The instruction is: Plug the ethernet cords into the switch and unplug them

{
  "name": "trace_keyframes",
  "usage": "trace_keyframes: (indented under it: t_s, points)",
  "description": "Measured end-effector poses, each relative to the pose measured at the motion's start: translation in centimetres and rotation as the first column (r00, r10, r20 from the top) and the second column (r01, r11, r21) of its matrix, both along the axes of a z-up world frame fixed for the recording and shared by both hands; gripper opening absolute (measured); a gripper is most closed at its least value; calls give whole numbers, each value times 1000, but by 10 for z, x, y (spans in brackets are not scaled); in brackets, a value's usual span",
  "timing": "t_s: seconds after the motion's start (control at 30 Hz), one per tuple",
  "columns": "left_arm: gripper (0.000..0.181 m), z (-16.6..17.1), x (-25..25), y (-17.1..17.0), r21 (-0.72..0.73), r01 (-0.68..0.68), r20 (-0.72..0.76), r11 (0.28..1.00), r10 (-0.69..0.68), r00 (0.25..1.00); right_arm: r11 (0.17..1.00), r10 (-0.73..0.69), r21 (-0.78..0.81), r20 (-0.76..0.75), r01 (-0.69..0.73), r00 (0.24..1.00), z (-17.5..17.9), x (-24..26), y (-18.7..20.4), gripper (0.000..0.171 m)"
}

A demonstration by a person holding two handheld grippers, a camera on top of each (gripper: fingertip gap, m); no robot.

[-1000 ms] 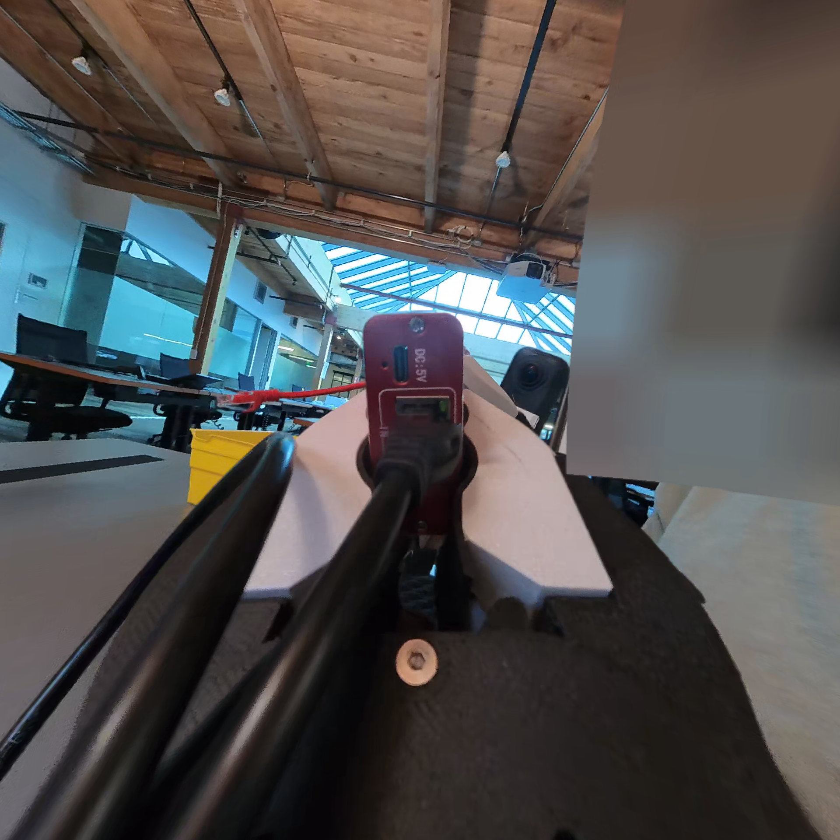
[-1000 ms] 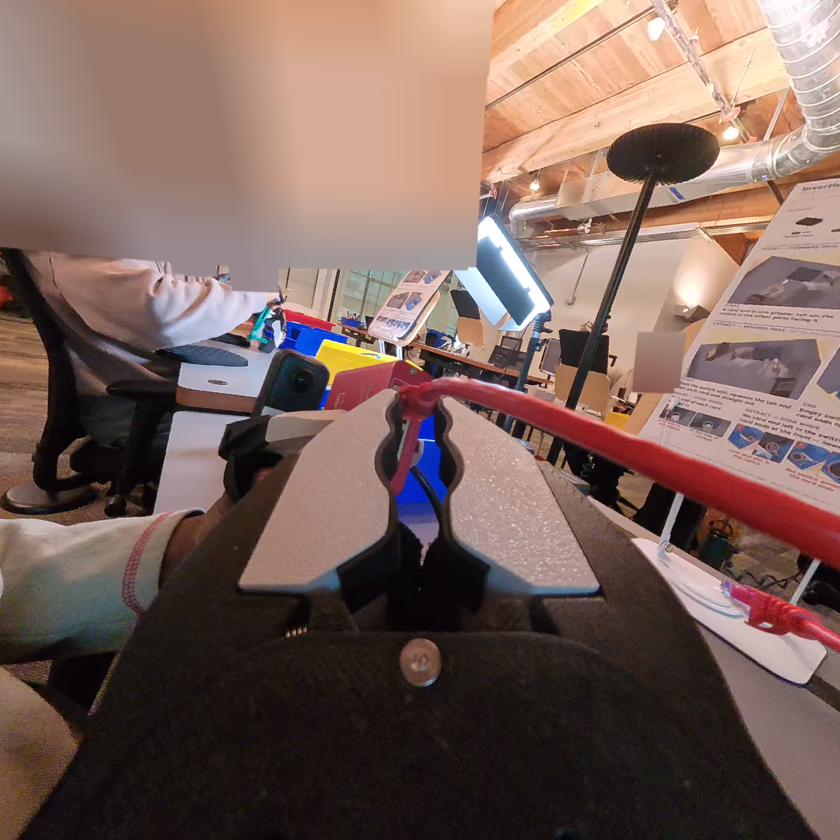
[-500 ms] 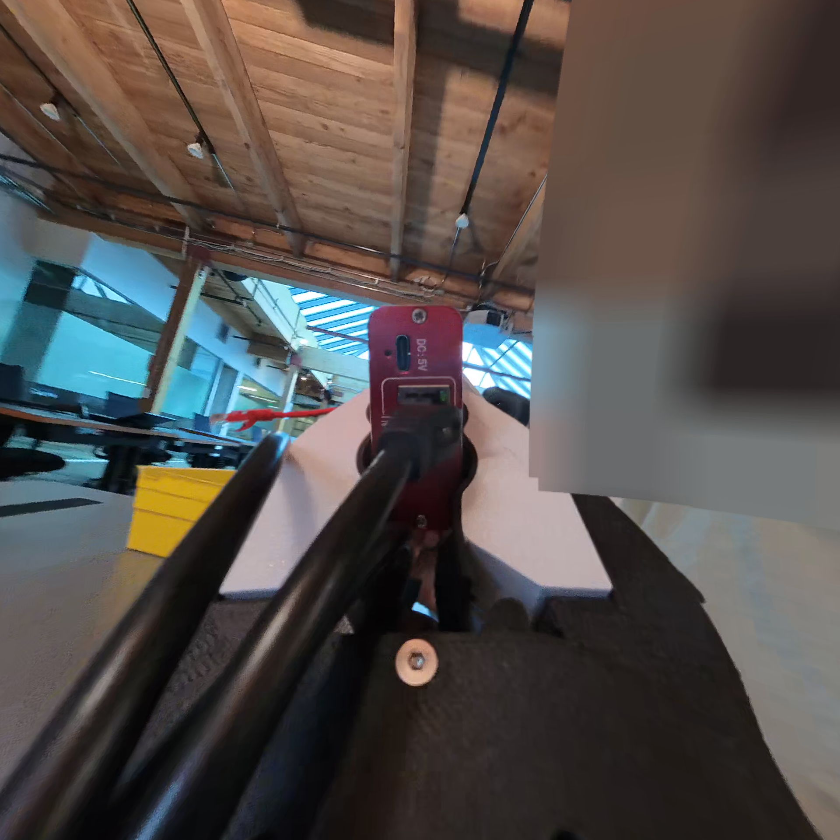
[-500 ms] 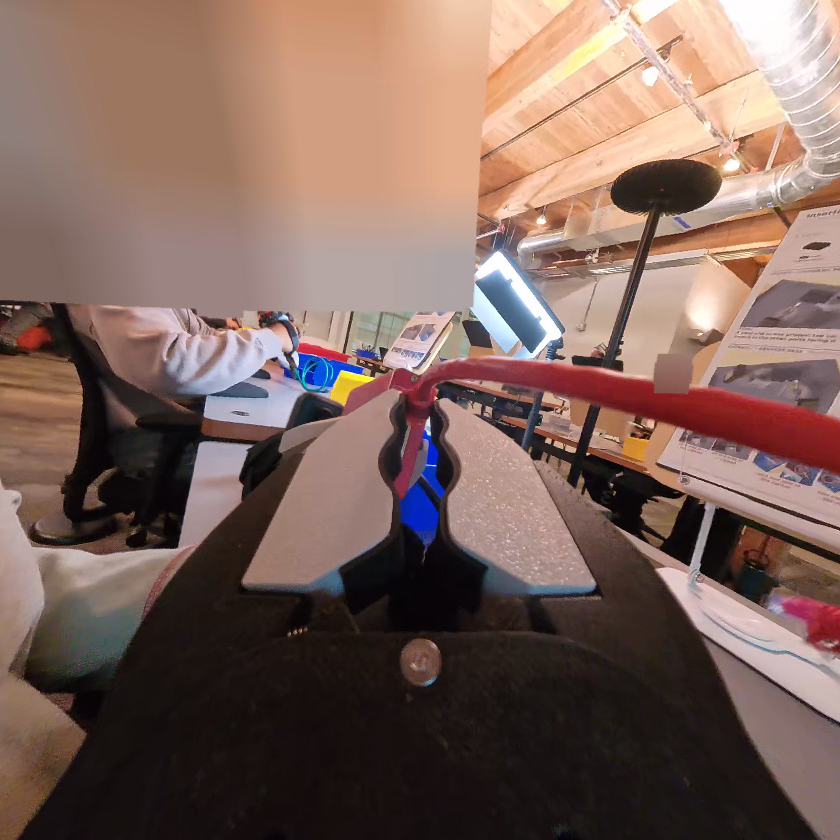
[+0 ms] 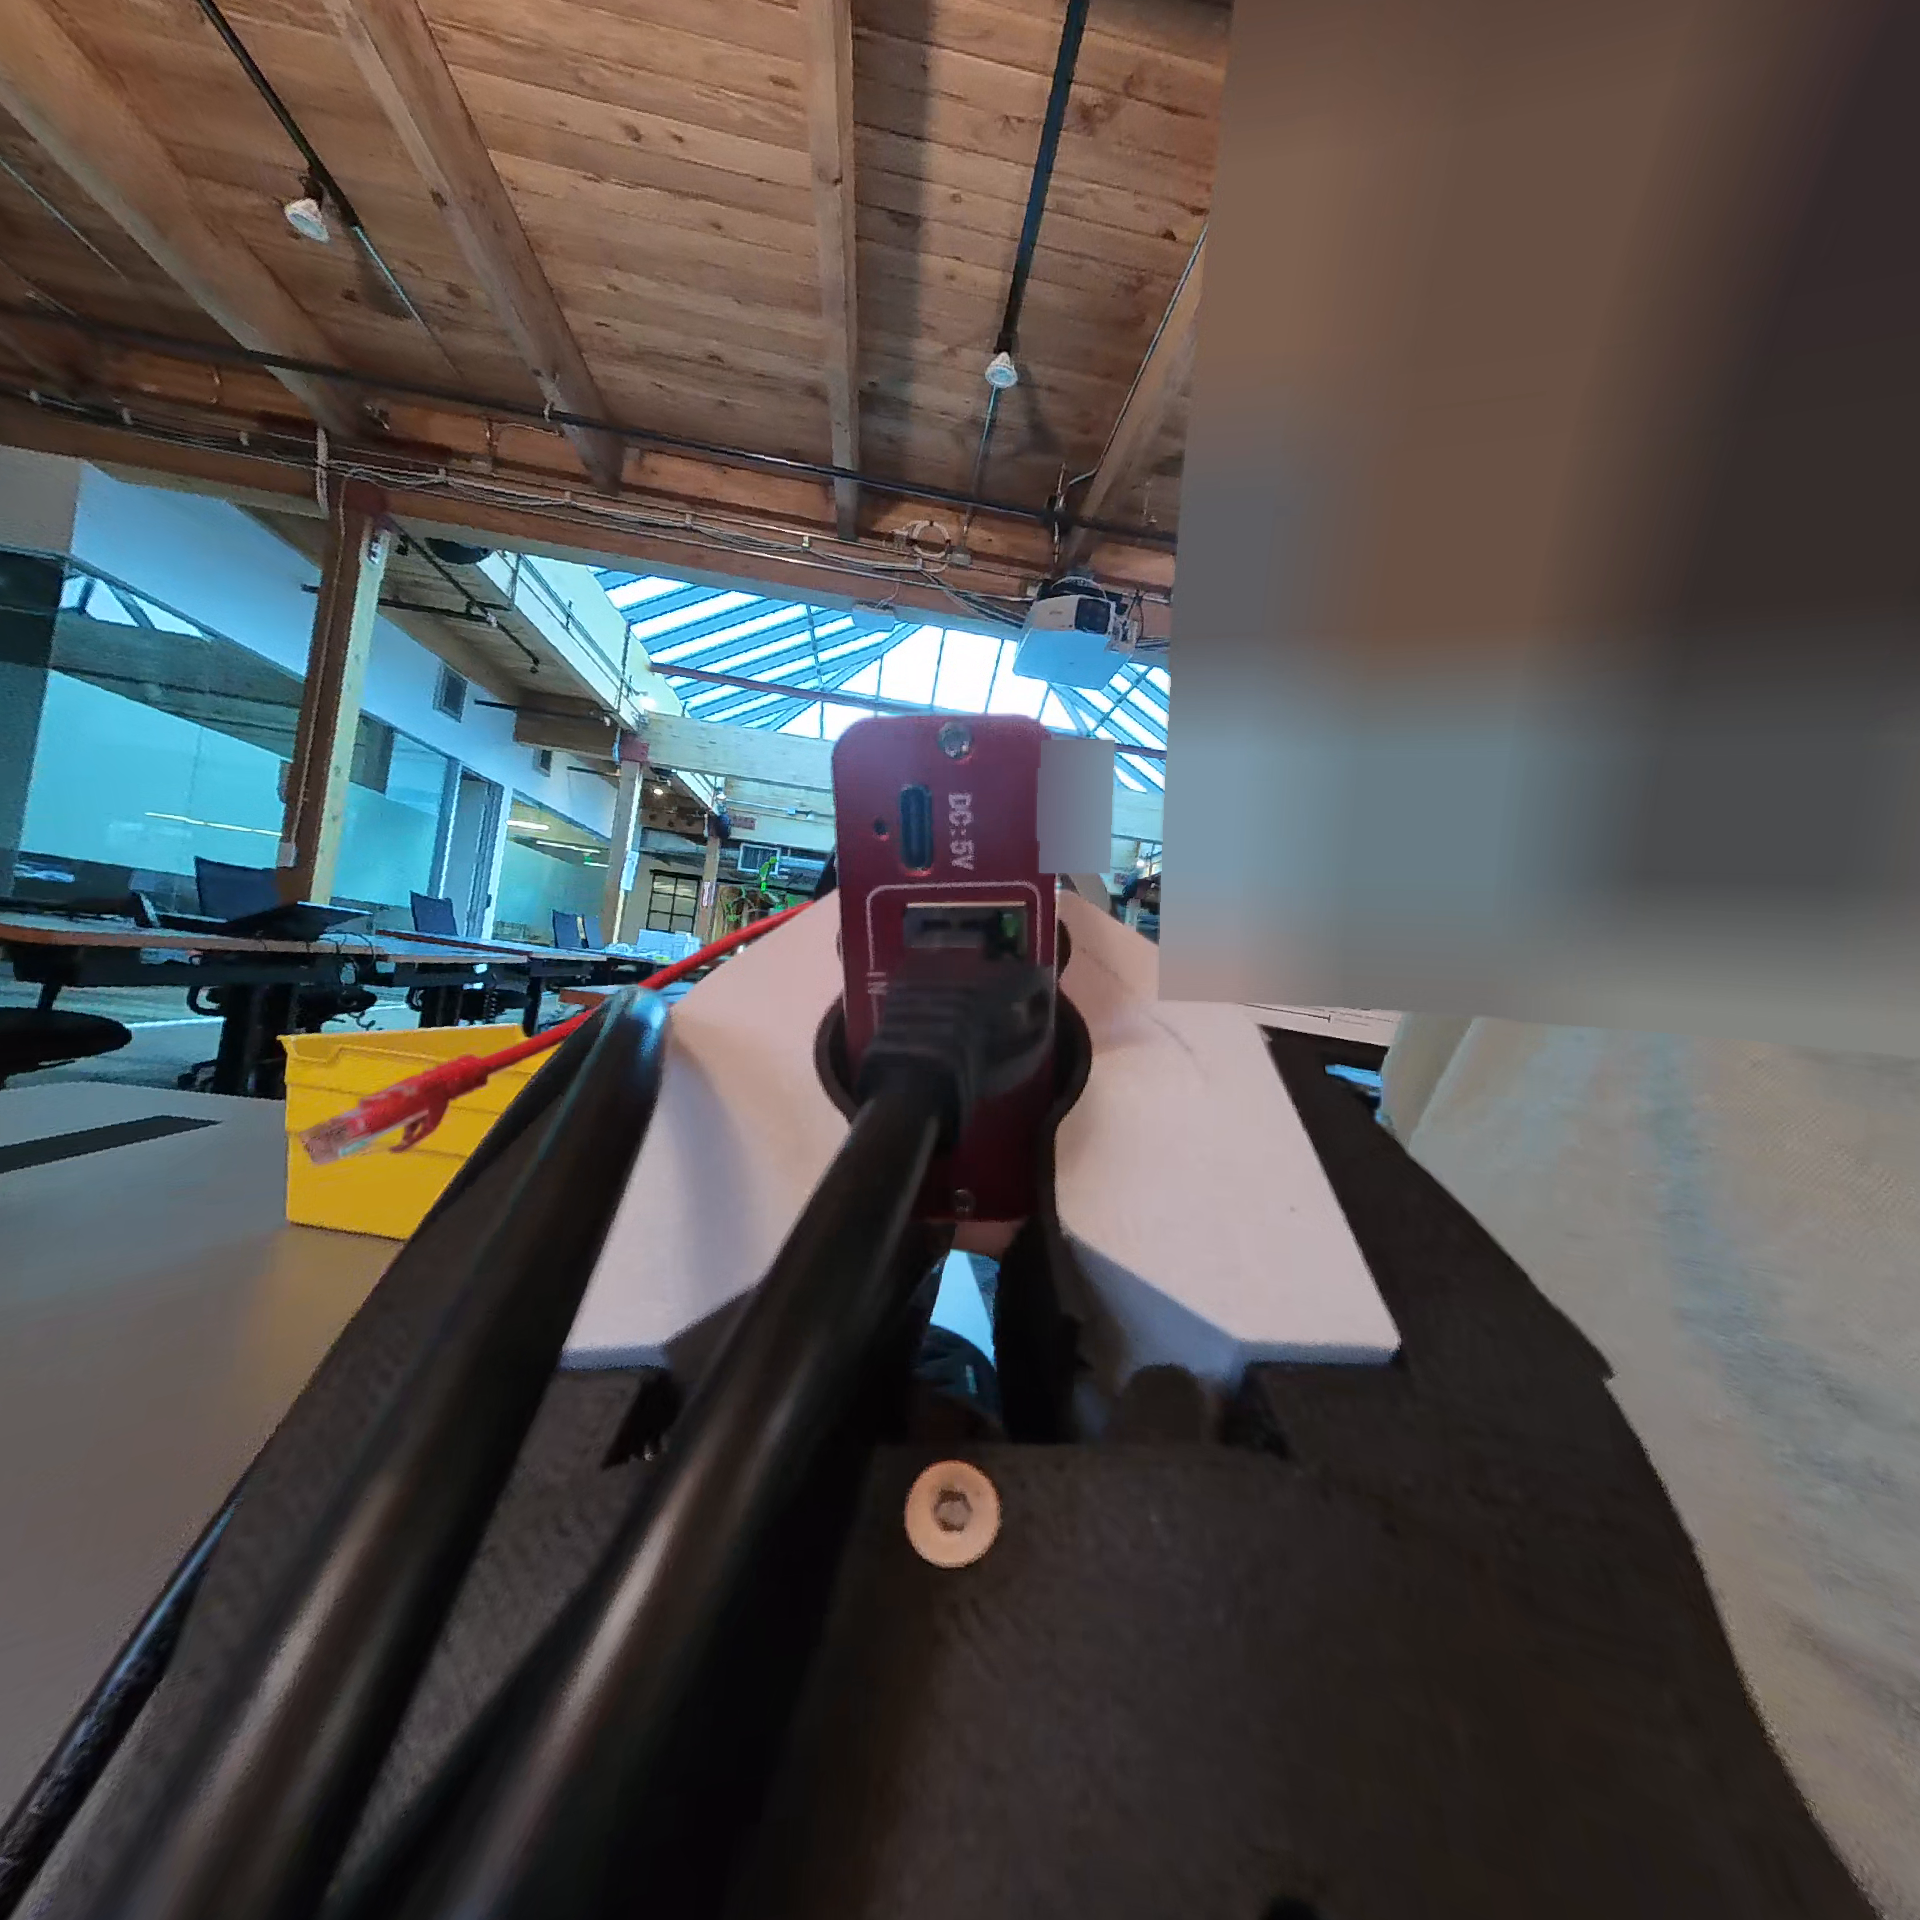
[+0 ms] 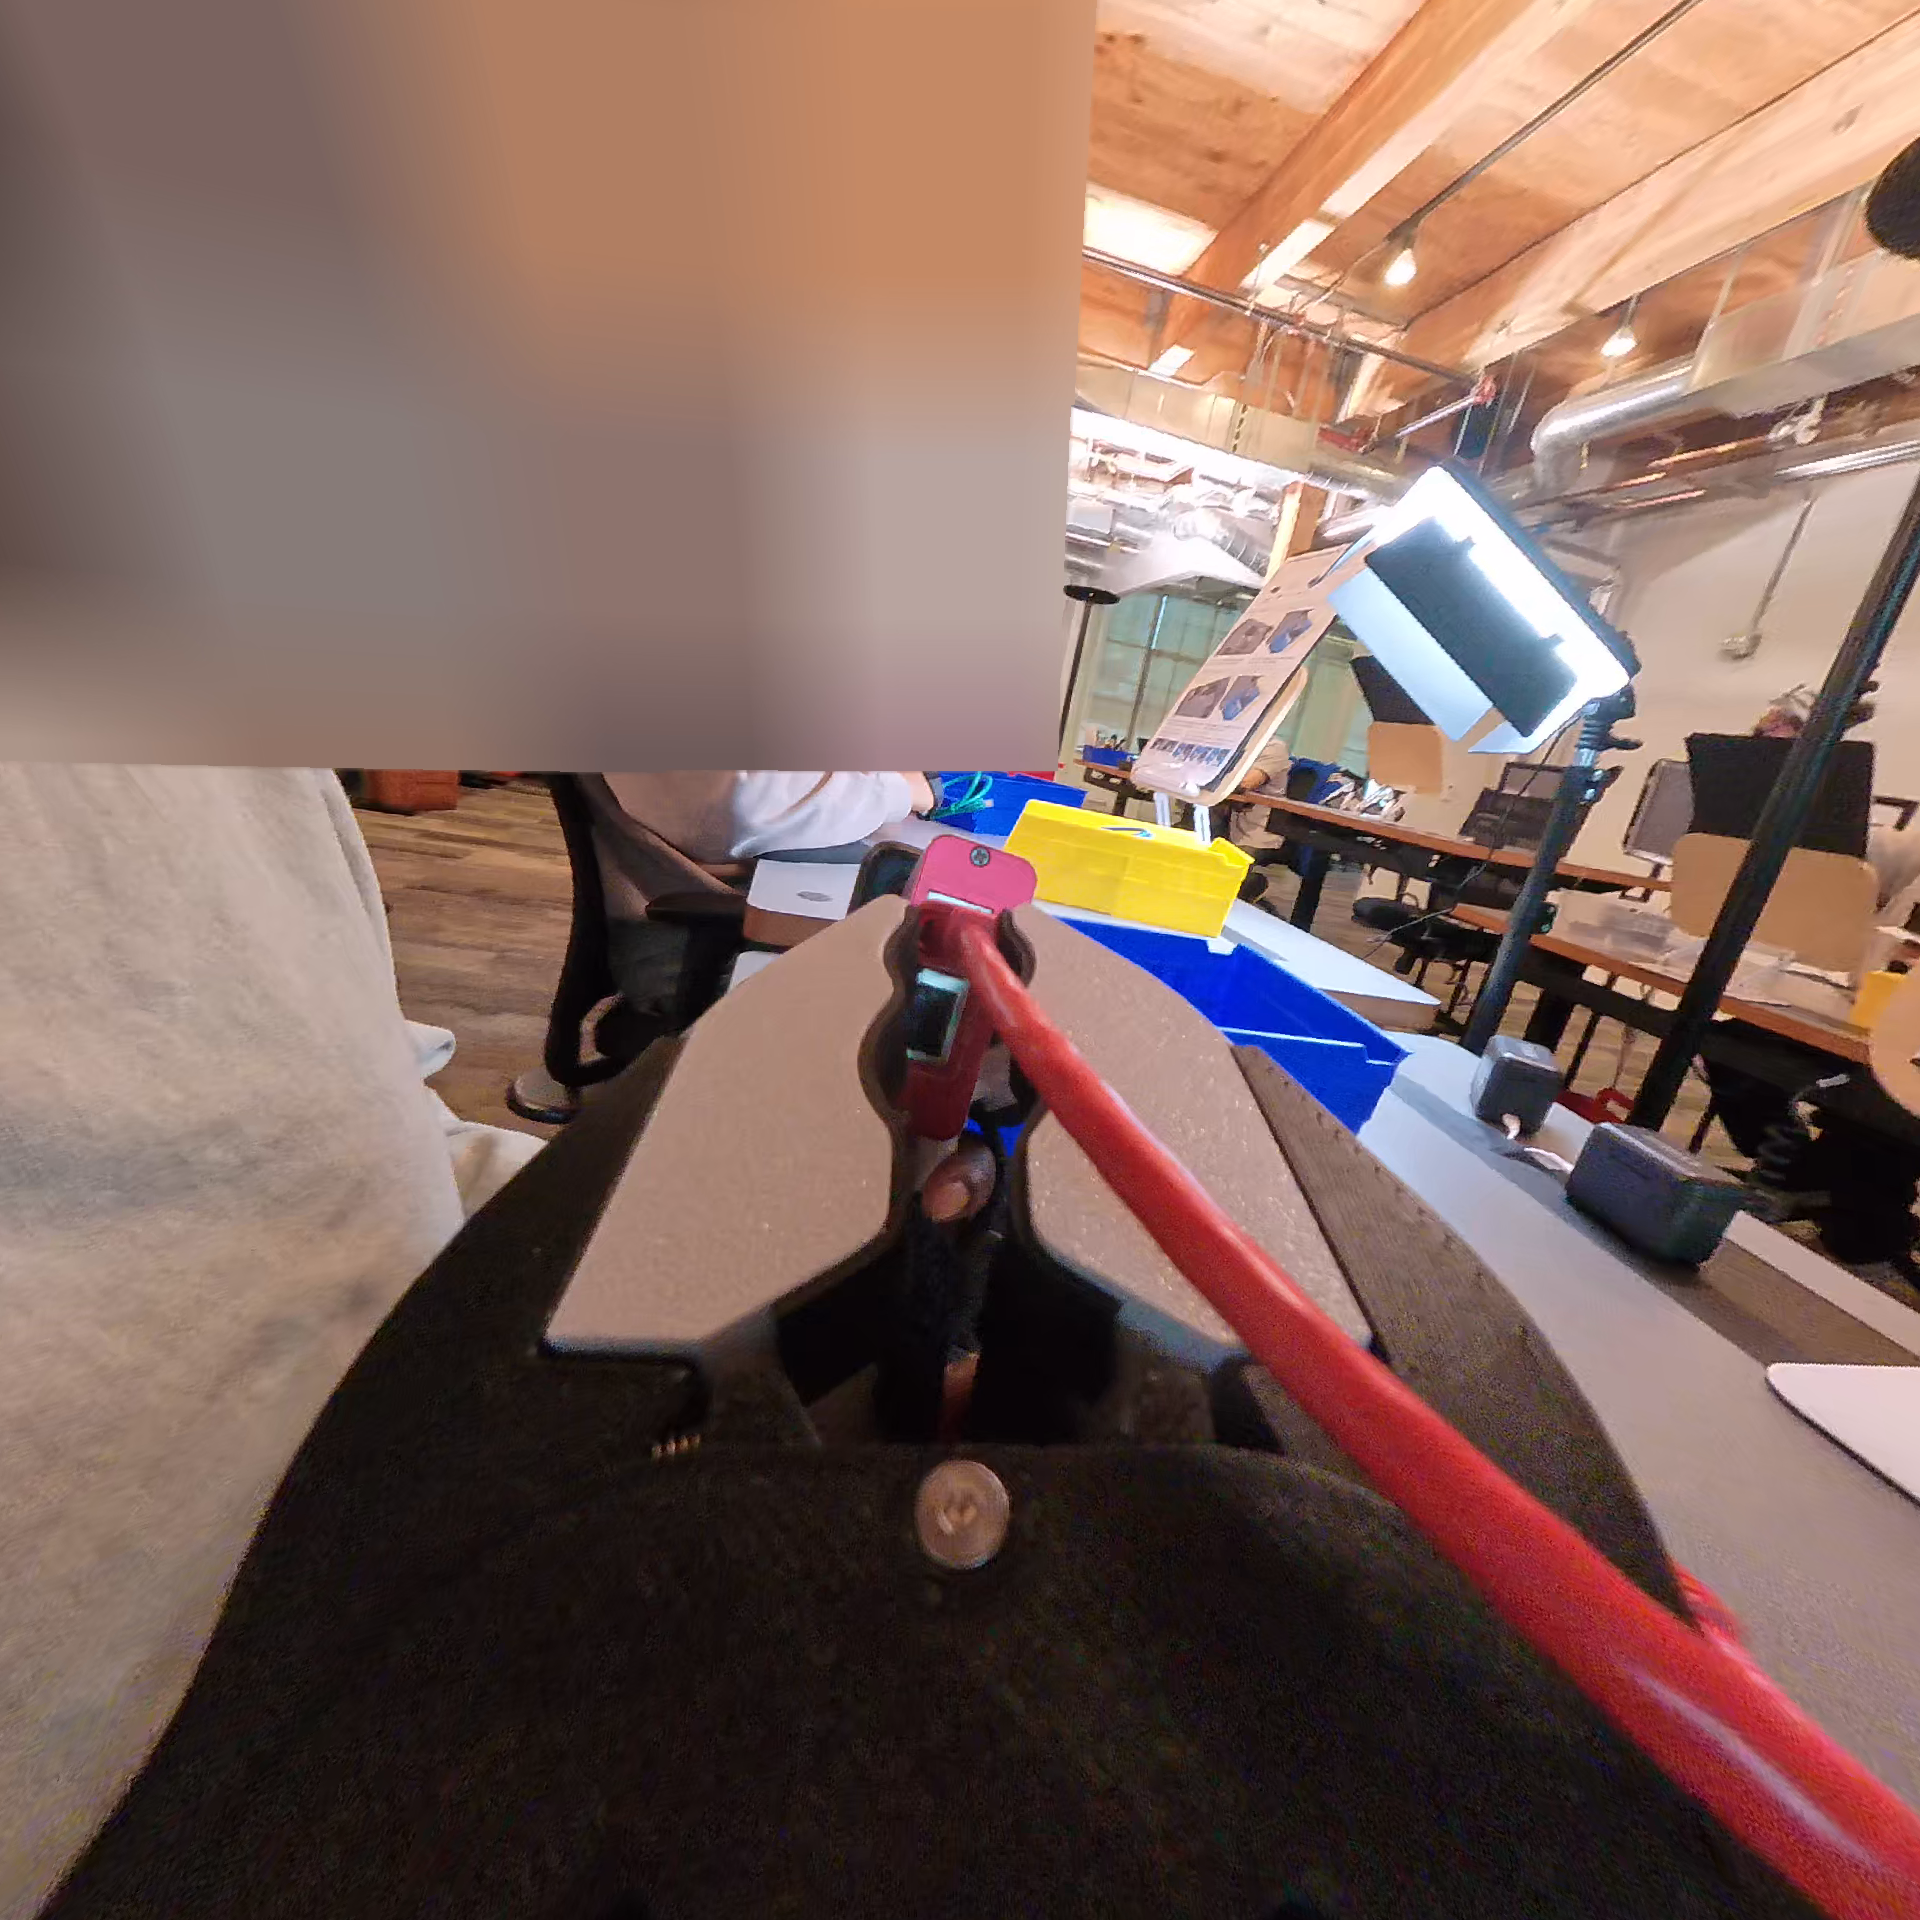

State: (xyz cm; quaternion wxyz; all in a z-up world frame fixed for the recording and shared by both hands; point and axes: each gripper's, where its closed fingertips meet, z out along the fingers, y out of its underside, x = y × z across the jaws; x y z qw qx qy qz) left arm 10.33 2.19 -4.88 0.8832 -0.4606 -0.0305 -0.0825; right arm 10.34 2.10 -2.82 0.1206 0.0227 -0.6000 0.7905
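My left gripper [image 5: 951, 1039] is shut on a red switch [image 5: 935, 821] and holds it upright above the table. A black ethernet cord [image 5: 810, 1299] is plugged into its lower port and runs back over the gripper. In the right wrist view the switch [image 6: 971, 878] shows end-on between the fingers of my right gripper [image 6: 951, 935]. That gripper is shut on the plug of a red ethernet cord [image 6: 1195, 1226], whose plug sits at the switch's upper port. A second port [image 6: 932, 1023] below it is empty. The red cord's other plug [image 5: 384, 1117] hangs free at the left.
A yellow bin [image 5: 353, 1184] stands on the grey table [image 5: 125, 1299]. In the right wrist view a yellow bin [image 6: 1132, 868], a blue bin [image 6: 1247, 1013], two small dark boxes [image 6: 1652, 1190] and a light panel on a stand [image 6: 1475, 613] are to the right. A pale sleeve [image 6: 187, 1143] fills the left. The grippers are tip to tip, or close to it.
My right gripper has swung left and carried the red plug up to the switch's port. The left gripper has tilted a little with the switch still in it.
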Motion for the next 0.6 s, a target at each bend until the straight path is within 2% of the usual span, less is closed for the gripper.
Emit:
trace_keyframes:
  t_s: [0.2,0.3,0.33,0.37,0.5,0.6]
  points:
    - [29,-1,1,2,-13,-9,-18,1000,9,1000,997,81,-9,72,-81,994,-2,2,1,15]
    - [30,-4,0,5,-43,-22,-17,999,21,1000,993,115,28,100,-118,988,-8,4,-3,24]
    - [29,-4,0,5,-38,-20,-20,999,20,1000,993,111,21,90,-114,990,-7,3,-2,21]
    - [29,-4,2,5,-42,-12,-29,999,10,1000,995,99,21,67,-101,993,-6,3,0,16]
    - [28,-5,2,7,-57,-45,-48,997,43,998,997,52,61,22,-53,998,-9,1,1,15]
    - [29,-8,-5,9,-82,-203,-119,976,193,974,989,-100,96,-99,109,990,-11,-7,3,14]
